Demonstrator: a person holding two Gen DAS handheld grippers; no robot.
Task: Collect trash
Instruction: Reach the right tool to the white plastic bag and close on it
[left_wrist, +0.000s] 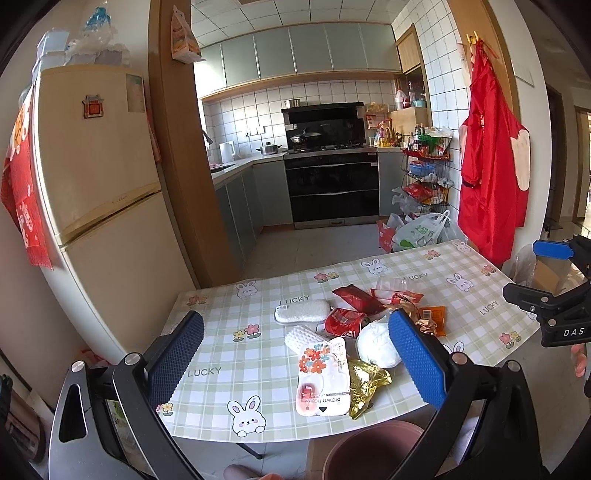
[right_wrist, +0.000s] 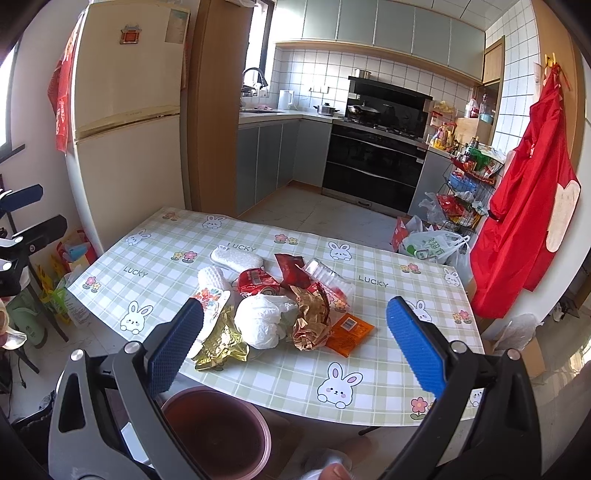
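From the left wrist, the left gripper (left_wrist: 295, 350) hangs wide open, empty, trash pile (left_wrist: 354, 332) at twelve o'clock on the desk (left_wrist: 229, 354).

From the right wrist, the right gripper (right_wrist: 295, 339) gapes empty; the bin (right_wrist: 218, 432) waits at six o'clock, probably for sweeping wrappers in.

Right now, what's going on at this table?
A person holds two handheld grippers over a table with a checked bunny cloth. Both the left gripper and the right gripper are open and hold nothing. A pile of trash sits untouched mid-table: a white crumpled bag, gold foil wrappers, an orange packet, a crushed red can. A pinkish bin waits below the near edge. Nothing visible inside it yet.
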